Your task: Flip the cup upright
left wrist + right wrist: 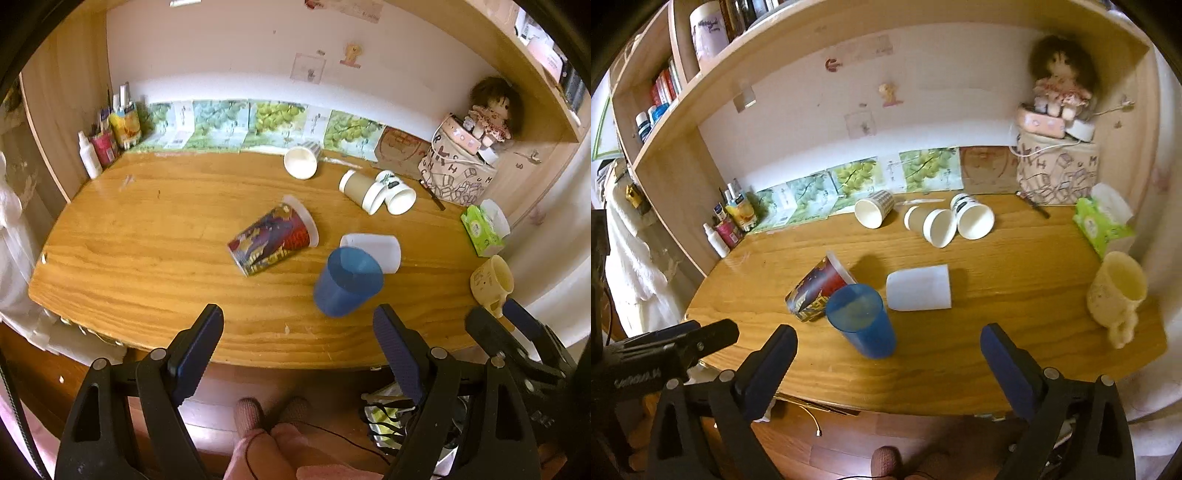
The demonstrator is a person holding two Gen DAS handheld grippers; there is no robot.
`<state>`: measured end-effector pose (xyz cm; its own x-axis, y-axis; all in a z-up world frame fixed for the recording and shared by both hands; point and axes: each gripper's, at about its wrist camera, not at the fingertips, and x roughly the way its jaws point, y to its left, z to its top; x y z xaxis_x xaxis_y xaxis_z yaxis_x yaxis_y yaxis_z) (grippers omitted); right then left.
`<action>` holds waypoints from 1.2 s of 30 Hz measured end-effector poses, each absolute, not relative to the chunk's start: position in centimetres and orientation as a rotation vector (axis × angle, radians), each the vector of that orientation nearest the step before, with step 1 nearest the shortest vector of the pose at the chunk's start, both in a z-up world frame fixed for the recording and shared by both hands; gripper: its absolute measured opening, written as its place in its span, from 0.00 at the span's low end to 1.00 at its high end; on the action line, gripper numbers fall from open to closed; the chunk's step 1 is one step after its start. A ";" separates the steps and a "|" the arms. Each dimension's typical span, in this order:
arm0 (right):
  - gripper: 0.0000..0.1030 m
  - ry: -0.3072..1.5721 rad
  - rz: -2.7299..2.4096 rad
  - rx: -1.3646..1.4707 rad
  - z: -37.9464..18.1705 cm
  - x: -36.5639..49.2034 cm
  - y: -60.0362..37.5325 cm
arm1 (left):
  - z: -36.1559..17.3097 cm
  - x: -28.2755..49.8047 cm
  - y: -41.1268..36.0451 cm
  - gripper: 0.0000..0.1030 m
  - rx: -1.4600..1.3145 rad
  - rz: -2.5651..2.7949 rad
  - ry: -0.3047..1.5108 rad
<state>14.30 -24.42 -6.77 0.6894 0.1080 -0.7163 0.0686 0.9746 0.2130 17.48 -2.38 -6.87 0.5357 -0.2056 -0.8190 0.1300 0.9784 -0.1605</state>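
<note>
A blue plastic cup (347, 282) stands upright near the desk's front edge, also in the right wrist view (862, 319). A colourful printed cup (273, 240) (820, 291) lies on its side behind it. A white cup (373, 251) (919, 288) lies on its side to the right. A cream mug (493, 284) (1117, 295) stands at the right edge. My left gripper (297, 332) is open and empty, held before the desk edge. My right gripper (888, 350) is open and empty just in front of the blue cup.
Several paper cups (301, 162) (936, 223) lie tipped at the back of the wooden desk (147, 258). A green tissue box (484, 229), a patterned bag with a doll (458, 173) and bottles (107, 140) line the edges. The desk front edge is just below the grippers.
</note>
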 end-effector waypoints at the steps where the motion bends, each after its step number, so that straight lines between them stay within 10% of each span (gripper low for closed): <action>1: 0.99 0.810 0.014 0.241 -6.3 14.1 -24.5 | -6.5 17.5 -2.5 0.83 -0.072 -0.195 0.976; 36: 0.99 0.417 -0.075 0.173 1.6 8.0 -19.9 | 2.0 10.4 -0.6 1.00 0.010 -0.053 0.373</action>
<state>8.05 -19.89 1.60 0.9120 -0.0367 -0.4086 0.1075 0.9826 0.1517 10.39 -0.65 2.02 0.9300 -0.0504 -0.3642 0.0539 0.9985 -0.0005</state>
